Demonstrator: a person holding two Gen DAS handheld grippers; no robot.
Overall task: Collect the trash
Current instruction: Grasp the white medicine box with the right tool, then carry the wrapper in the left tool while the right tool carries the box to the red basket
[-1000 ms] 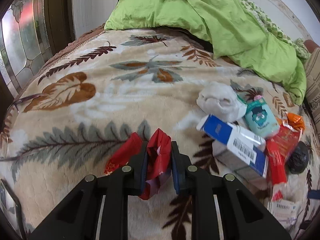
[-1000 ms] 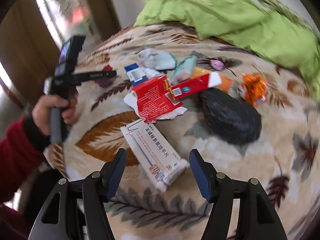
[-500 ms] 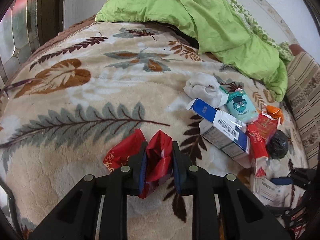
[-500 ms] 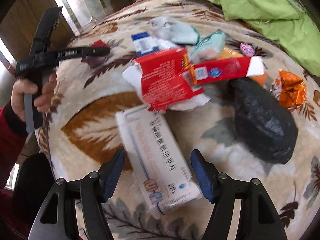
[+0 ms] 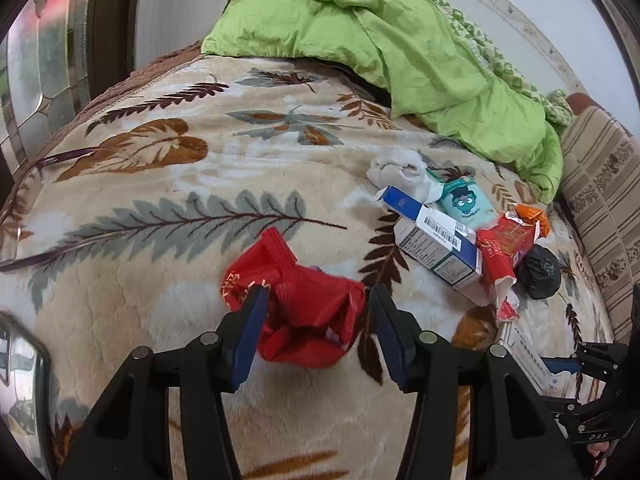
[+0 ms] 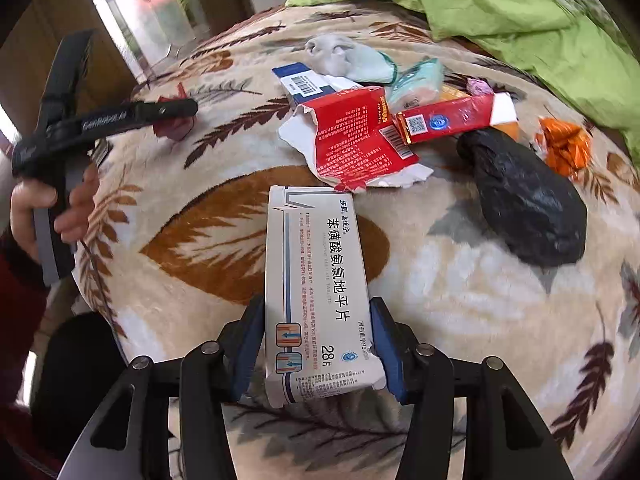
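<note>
My left gripper [image 5: 316, 330] is open, and the crumpled red wrapper [image 5: 304, 304] lies loose on the leaf-patterned blanket between its fingers. My right gripper [image 6: 318, 346] has its pads against both sides of a white medicine box [image 6: 316, 292] with Chinese print. The trash pile lies beyond: a torn red carton [image 6: 352, 136], a blue-and-white box [image 5: 436, 240], a black bag [image 6: 524, 200], an orange wrapper [image 6: 564, 146], a teal pack [image 5: 464, 202] and a grey wad [image 5: 400, 170]. The left gripper also shows in the right wrist view [image 6: 176, 114].
A green quilt [image 5: 400, 48] is heaped at the far side of the bed. A striped cushion [image 5: 604, 184] lies at the right. A glass door [image 5: 36, 60] stands at the left, past the bed edge.
The left gripper has opened and let go of the red wrapper, which now lies on the blanket. The right gripper has moved forward over the white medicine box and closed onto its sides.
</note>
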